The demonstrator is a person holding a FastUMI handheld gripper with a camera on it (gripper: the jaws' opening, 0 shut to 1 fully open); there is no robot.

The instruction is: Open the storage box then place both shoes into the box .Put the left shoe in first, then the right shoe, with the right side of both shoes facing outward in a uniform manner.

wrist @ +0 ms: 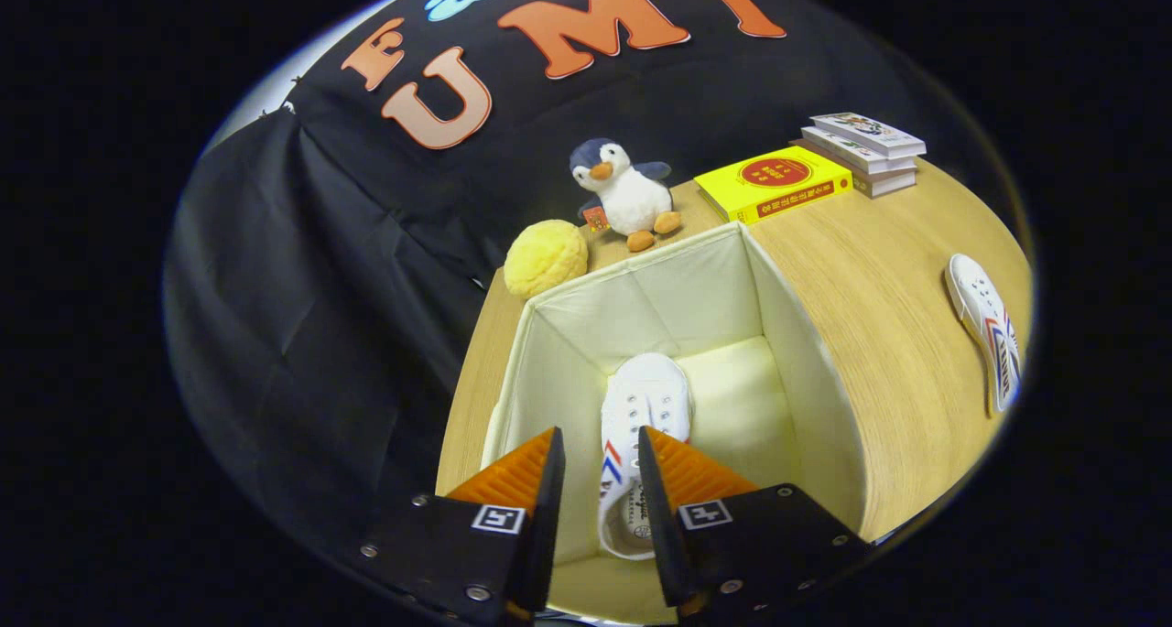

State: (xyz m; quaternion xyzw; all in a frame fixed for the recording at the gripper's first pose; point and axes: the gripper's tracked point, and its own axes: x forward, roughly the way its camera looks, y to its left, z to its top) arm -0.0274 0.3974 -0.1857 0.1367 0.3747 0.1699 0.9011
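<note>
Open storage box [787,334] on wooden table [879,334], one shoe [645,407] lying inside, gripper [600,448] above it, fingers parted, holding nothing, second shoe [987,329] on table well apart.

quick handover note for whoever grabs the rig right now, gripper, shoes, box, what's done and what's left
Gripper: jaws a shoe's width apart above the open storage box; whether they press on anything cannot be told.
First shoe: down in the box on its floor, seen between the jaws, toe pointing away from them.
Second shoe: lying on the wooden table, off to the right of the box.
Done: box open, one shoe in.
Left: fetch the second shoe and set it in beside the first, facing the same way.
</note>
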